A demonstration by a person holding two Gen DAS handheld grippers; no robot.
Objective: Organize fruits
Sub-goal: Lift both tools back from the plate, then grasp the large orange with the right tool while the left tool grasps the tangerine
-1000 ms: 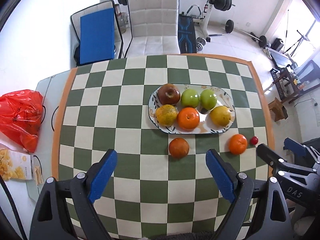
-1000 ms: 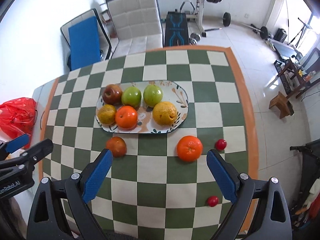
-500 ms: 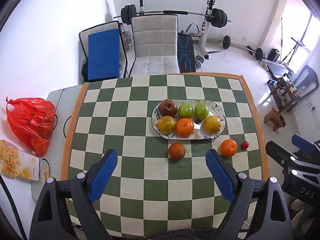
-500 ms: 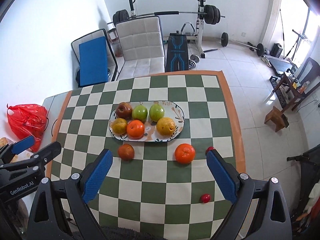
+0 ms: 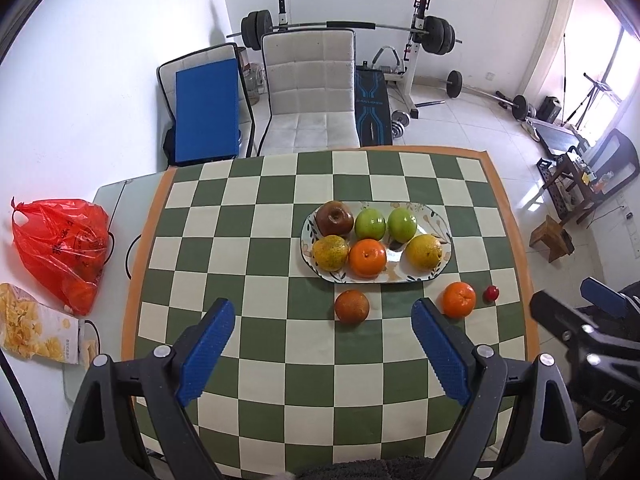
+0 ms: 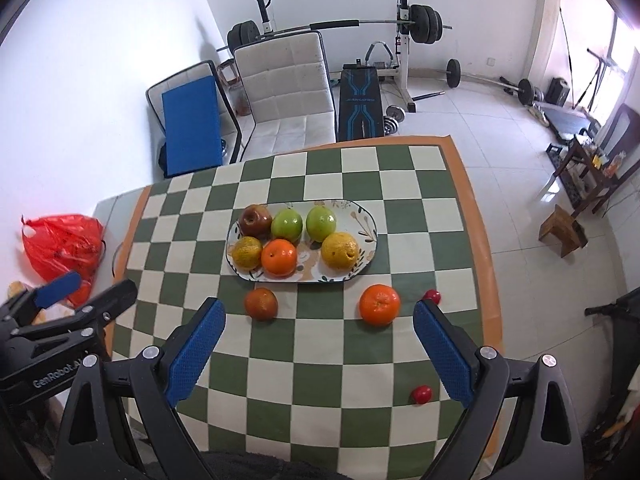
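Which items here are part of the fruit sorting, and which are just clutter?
Job:
plate holding six fruits
dark orange loose on the checkered cloth
bright orange, loose
two small red fruits, loose
left gripper and right gripper, both open, empty

Lying about:
red plastic bag
snack bag
white chair
gym gear

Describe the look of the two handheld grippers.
Both are matte black plastic frames with silver screws and two long fingers faced with blue textured pads. The left gripper bears white "GenRobot.AI" lettering on its side; the right gripper shows "DAS". No sleeves or cables show.
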